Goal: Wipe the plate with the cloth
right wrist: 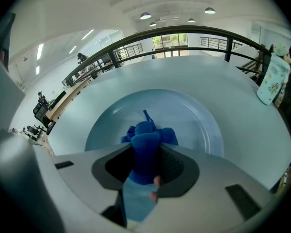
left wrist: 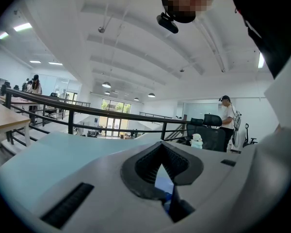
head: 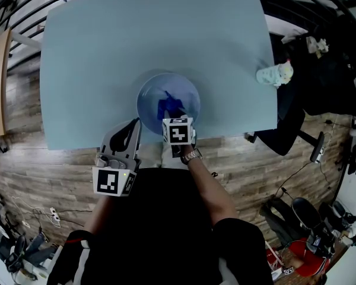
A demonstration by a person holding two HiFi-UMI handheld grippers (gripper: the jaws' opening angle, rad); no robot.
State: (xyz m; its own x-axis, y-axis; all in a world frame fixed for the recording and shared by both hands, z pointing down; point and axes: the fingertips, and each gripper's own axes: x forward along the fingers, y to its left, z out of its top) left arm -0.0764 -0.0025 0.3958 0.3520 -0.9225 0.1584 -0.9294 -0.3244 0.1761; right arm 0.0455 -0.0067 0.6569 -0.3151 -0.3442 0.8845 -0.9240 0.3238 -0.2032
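Blue cloth (right wrist: 146, 142) pinched tight in right gripper (right wrist: 144, 165) jaws, bunched on the plate (right wrist: 199, 125) (roughly mid-plate). Plate sits near the table (right wrist: 184, 72) front edge. Left gripper (left wrist: 163, 174) jaws pressed together, empty, just beside plate's rim.

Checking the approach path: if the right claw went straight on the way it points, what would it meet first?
The plate. The cloth held in the right claw leads, so it would press into the plate's well just ahead. Whether it touches now is unclear.

Plush toy (head: 275, 73) (at table (head: 107, 52) edge)
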